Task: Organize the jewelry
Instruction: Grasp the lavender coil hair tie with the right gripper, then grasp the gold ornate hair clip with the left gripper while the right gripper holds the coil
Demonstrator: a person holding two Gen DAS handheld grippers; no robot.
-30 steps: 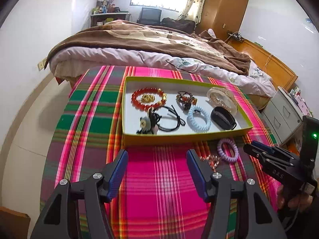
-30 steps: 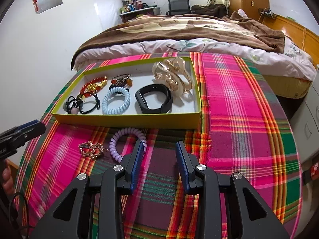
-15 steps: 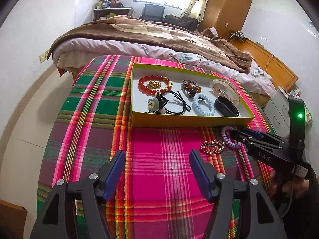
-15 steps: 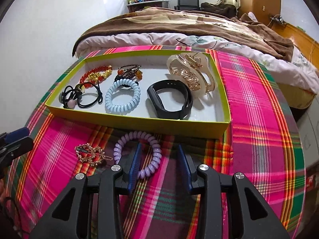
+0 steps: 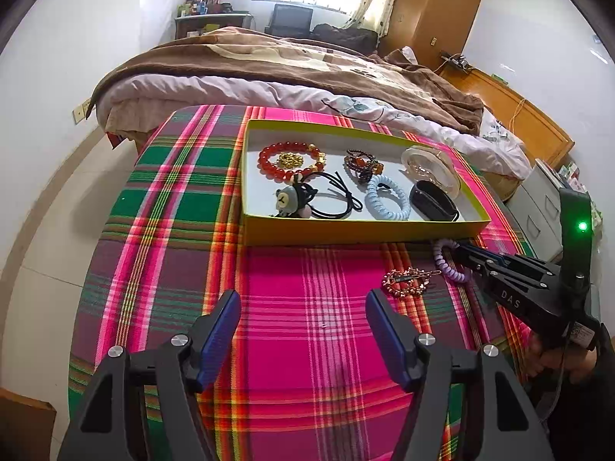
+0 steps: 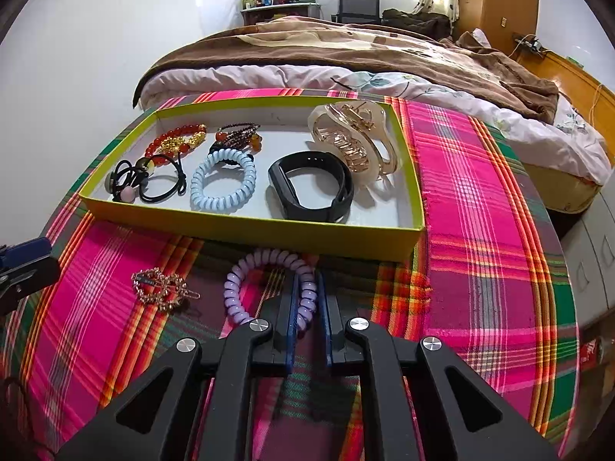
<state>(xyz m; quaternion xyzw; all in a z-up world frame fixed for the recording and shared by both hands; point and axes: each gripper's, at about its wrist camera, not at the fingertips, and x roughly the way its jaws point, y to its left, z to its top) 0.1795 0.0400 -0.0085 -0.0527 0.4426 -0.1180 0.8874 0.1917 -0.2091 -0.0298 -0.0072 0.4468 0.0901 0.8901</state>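
Observation:
A purple coil hair tie (image 6: 246, 280) lies on the plaid cloth just in front of the yellow-green tray (image 6: 246, 230). My right gripper (image 6: 307, 288) is shut on the tie's right side, its blue pads pinching the coil. The same tie (image 5: 447, 265) shows in the left wrist view with the right gripper (image 5: 461, 251) on it. A gold rhinestone hair clip (image 6: 163, 288) (image 5: 409, 282) rests on the cloth left of the tie. My left gripper (image 5: 303, 307) hovers open over bare cloth, nothing between its fingers. The tray (image 5: 361, 232) holds several pieces of jewelry.
Inside the tray lie a red bead bracelet (image 6: 175, 140), a black hair tie (image 6: 153, 182), a blue coil tie (image 6: 223, 186), a black band (image 6: 311, 186) and a large hair claw (image 6: 355, 138). A bed (image 6: 346, 53) stands behind the table. Drawers (image 5: 538, 199) are at the right.
The right gripper slid forward over the purple coil tie and closed on its right side. The left gripper stayed open and drew back a little from the tray.

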